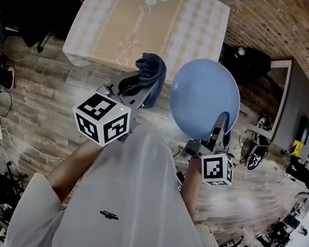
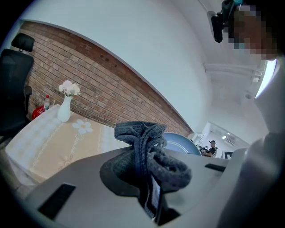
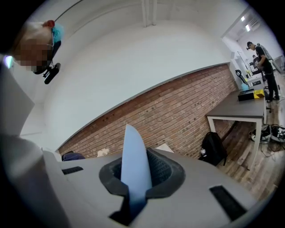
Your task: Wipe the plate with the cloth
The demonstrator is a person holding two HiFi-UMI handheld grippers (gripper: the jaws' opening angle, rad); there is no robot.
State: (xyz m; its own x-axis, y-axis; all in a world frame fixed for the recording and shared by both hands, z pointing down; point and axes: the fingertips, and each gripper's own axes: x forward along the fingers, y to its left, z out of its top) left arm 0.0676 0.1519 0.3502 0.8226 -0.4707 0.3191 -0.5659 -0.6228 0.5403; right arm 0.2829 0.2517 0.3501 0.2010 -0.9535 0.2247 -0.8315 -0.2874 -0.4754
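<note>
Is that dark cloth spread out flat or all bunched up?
Bunched up. The cloth sits as a crumpled wad of folds pinched between the left gripper's jaws, beside the blue plate.

Colours and patterns as I read them off my feeds.
I log the plate (image 1: 204,98) plain pale blue; cloth (image 1: 150,72) dark slate-blue, ribbed knit. The surface (image 1: 155,23) has a tan centre, pale checked borders and a white daisy with a yellow eye. Left hand-held gripper (image 1: 140,89) and right hand-held gripper (image 1: 221,125): grey bodies, cubes in black-and-white squares. Floor (image 1: 36,90): brown wood planks. Wall (image 2: 111,93): red-brown brick. Vase (image 2: 64,111): white.
</note>
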